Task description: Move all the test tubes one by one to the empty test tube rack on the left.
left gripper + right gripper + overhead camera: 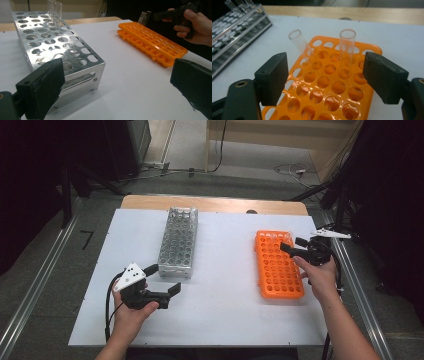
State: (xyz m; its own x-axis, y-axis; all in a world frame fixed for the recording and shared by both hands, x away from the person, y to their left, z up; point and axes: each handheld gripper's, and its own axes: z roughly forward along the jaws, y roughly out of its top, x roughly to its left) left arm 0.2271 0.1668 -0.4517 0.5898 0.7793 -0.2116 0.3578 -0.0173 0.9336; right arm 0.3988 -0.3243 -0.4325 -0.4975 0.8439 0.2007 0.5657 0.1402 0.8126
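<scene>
Two clear glass tubes are standing in the orange rack [329, 82] near the table's right edge: the leaning tube [303, 47] and the upright tube [347, 47], both toward the rack's far end. I am judging them light, slick and breakable, best taken on the bare wall above the holes. I am holding the right gripper [324, 77] before them, jaws spread, nothing pinched. I am keeping the left gripper [115, 85] spread too, beside the metal rack [60, 50]. I am reading no labels anywhere.
</scene>
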